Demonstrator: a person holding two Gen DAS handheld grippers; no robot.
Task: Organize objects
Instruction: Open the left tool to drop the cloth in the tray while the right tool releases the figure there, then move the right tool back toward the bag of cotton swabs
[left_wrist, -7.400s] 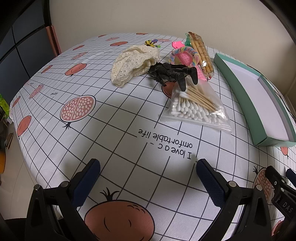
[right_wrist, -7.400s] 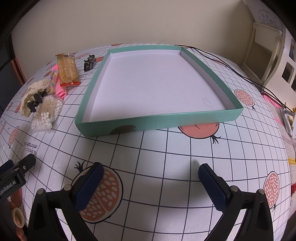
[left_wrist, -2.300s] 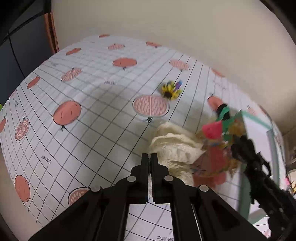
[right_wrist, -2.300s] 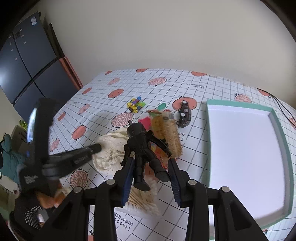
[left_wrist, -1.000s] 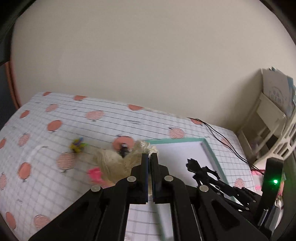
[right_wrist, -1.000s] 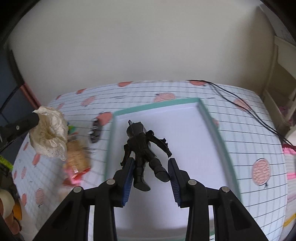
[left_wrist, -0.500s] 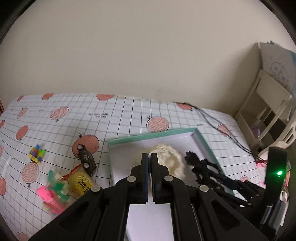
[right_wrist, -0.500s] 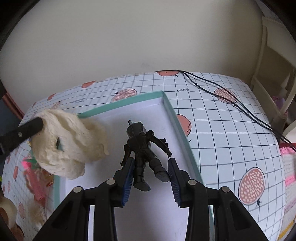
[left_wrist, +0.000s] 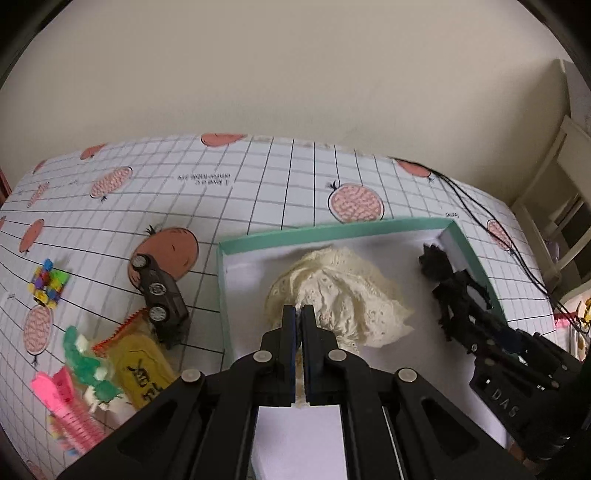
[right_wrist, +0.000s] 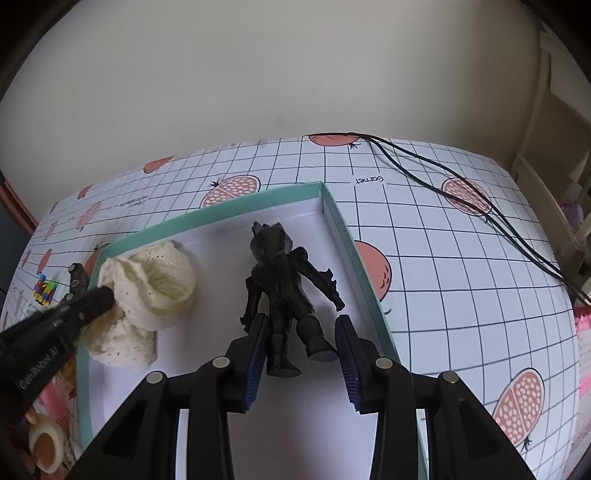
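A shallow teal box (left_wrist: 332, 230) with a white floor sits on a table covered by a grid-patterned cloth printed with pomegranates (left_wrist: 258, 177). Inside the box are 2 things. On its left side lies a cream lace cloth (left_wrist: 343, 295), bunched into a soft heap that rests on the white floor; the left gripper (left_wrist: 299, 314) has its 2 fingers pressed together on the near edge of this cloth. On the right side of the box, close to the right wall, is a black toy figure (right_wrist: 284, 284) seen from behind. The right gripper (right_wrist: 301, 343) has its blue-padded fingers parted around the figure's legs, with a gap showing on the right side, so the figure looks released; whether its feet touch the floor cannot be told. Outside the box, to its left on the table, are a dark toy car (left_wrist: 159, 288), a yellow snack packet (left_wrist: 144, 373), a pink comb-like item (left_wrist: 66, 402) and a small multicoloured block toy (left_wrist: 48, 282). Compared with 0.5 seconds earlier, the cloth has dropped from hanging above the box onto its floor, and the right fingers, then tight on the figure's legs, have spread wider.
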